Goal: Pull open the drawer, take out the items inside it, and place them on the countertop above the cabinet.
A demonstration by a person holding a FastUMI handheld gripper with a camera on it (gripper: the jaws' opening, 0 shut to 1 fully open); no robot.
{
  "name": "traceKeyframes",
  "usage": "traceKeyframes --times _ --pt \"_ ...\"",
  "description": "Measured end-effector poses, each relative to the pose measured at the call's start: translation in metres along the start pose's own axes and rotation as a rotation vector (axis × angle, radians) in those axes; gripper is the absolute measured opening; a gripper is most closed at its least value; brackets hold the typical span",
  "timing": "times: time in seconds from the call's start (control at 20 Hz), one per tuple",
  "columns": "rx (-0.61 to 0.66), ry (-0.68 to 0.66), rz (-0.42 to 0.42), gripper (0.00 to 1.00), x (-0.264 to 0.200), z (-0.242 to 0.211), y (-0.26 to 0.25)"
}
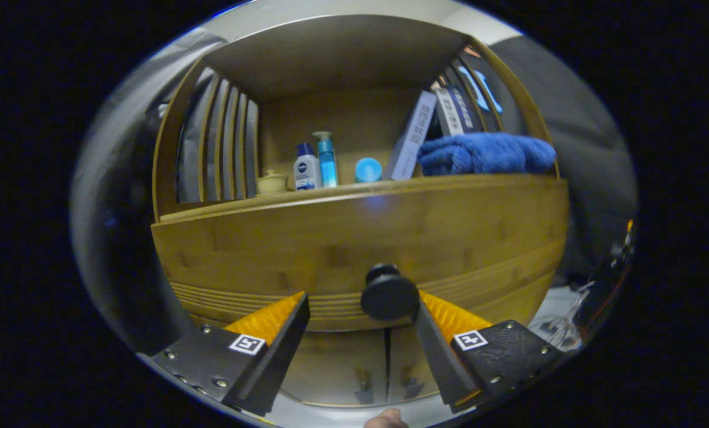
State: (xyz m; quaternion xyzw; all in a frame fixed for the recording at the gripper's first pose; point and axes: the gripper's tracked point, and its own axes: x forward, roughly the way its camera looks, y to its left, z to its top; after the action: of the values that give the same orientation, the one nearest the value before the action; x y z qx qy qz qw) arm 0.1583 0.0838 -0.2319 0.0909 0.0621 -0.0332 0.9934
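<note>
Right now the gripper (360,312) is facing a wooden cabinet (354,238), with its fingers (271,318) standing apart on either side of the round dark knob (388,292) on the drawer (331,261) front. The knob is sitting much closer to the right finger, seemingly touching its inner face, while a wide gap is showing between it and the left finger, so nothing is being clamped. The drawer is looking closed, its front lying flush with the cabinet face. Just above it, the tabletop (307,196) is carrying a small cream lidded pot (270,182) at the left, then a white bottle with a blue cap (307,168), a blue pump bottle (326,159), a round blue lid (368,170), a leaning box (412,138) and a folded blue towel (485,153) at the right. Below the drawer, two cabinet doors (360,362) are meeting at a centre seam.
</note>
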Motion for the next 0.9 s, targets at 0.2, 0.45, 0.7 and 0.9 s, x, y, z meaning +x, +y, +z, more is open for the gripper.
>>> traceKeyframes --times 0.2,0.45,0.7,0.9 --pt "-0.029 0.083 0.003 0.99 -0.015 -0.023 -0.003" --pt "-0.121 0.041 0.009 0.99 -0.055 0.015 0.000" --pt "-0.142 0.080 0.030 0.99 -0.095 0.066 0.008" --pt "-0.238 0.035 0.022 0.99 -0.132 0.115 0.010"
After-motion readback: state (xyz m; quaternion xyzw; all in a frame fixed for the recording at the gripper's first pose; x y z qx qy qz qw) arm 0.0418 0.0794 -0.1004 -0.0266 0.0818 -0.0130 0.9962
